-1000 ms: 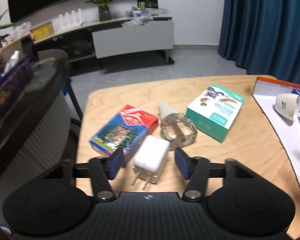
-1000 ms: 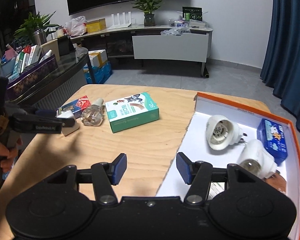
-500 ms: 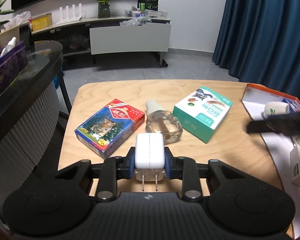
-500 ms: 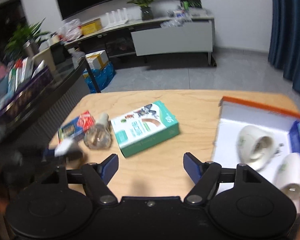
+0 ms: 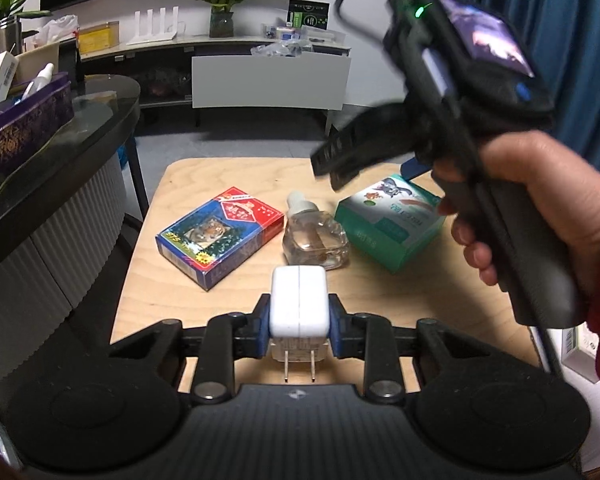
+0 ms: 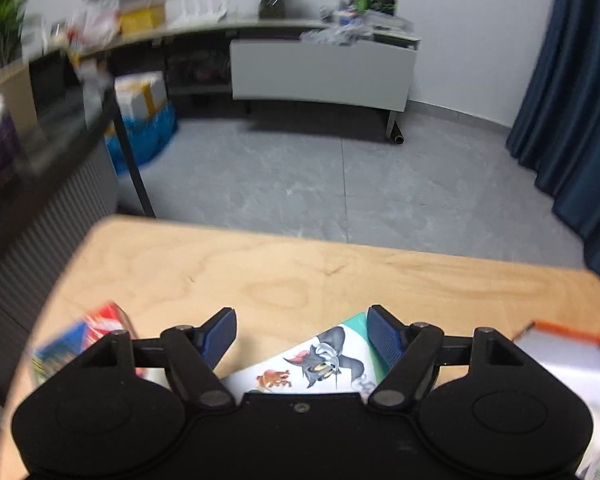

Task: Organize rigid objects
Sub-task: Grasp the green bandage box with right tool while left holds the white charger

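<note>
Left wrist view: the left gripper (image 5: 299,328) sits at the bottom centre, its 2 blue pads clamped on a white charger (image 5: 298,304) whose 2 prongs point toward the camera. Behind it a light plywood table (image 5: 380,300) fills the middle of the frame, carrying a red-and-blue card box (image 5: 220,236) at centre left, a clear glass bottle (image 5: 314,236) just beside it, and a green box (image 5: 392,222) at centre right. A hand (image 5: 548,204) at the right edge grips the right gripper (image 6: 301,336), which hangs blurred over the green box. In the right wrist view its jaws stand wide apart, pressing on nothing — the green box's cartoon cat print shows below and between them. An orange-rimmed tray (image 6: 572,336) peeks in at lower right. Beyond the table lie grey floor tiles, a long low cabinet (image 5: 268,80) with a potted plant (image 5: 222,4) across the top — and blue curtains (image 6: 580,120) at the right.
</note>
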`<state>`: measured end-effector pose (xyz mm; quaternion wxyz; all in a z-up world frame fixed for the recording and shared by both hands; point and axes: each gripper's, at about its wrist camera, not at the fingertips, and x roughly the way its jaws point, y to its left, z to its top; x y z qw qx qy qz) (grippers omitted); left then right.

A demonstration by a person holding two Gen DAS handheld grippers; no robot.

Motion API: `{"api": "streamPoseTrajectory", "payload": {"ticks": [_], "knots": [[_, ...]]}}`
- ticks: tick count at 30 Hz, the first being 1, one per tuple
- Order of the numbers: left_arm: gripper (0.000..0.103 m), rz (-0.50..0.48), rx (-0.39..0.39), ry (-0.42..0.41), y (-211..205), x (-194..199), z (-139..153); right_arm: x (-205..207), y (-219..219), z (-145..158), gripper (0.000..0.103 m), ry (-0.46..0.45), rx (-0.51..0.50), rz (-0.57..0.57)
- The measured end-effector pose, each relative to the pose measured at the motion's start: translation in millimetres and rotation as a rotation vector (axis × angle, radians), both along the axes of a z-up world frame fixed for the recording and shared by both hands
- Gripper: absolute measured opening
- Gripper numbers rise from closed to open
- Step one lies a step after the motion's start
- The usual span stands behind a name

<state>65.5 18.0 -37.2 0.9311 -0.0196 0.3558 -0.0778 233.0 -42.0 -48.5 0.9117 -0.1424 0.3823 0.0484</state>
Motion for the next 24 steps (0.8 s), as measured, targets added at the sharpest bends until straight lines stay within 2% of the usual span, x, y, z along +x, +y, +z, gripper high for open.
{"api": "streamPoseTrajectory", "payload": {"ticks": [2,5,9,11,14,21,22,23,24], "knots": [[0.029,0.001,-0.005,-0.002,2,0,0,-10,-6,-2,0.086,-0.005,-0.038,0.014],[0.029,0.001,-0.015,-0.007,4,1,0,-32,-35,-1,0.089,-0.012,-0.007,-0.011],[0.029,-0.002,-0.019,-0.008,2,0,-2,-61,-71,-2,0.09,-0.034,-0.04,-0.083],[0.029,-0.005,-0.024,-0.004,0,-1,-3,-68,-89,-2,0.099,-0.017,0.029,-0.12],[0.029,-0.017,-0.028,0.0,-5,-2,-3,-72,-110,-2,0.102,0.005,0.147,-0.166],[0.029,-0.04,-0.021,-0.001,-13,-4,-3,-58,-110,-15,0.103,0.095,0.149,-0.142],[0.029,-0.037,-0.021,0.001,-13,-4,-3,-59,-110,-14,0.102,0.086,0.162,-0.133],[0.029,-0.035,-0.023,0.003,-13,-4,-3,-59,-111,-12,0.092,0.082,0.175,-0.12],[0.029,-0.033,-0.021,0.003,-14,-3,-3,-60,-111,-9,0.087,0.079,0.197,-0.099]]}}
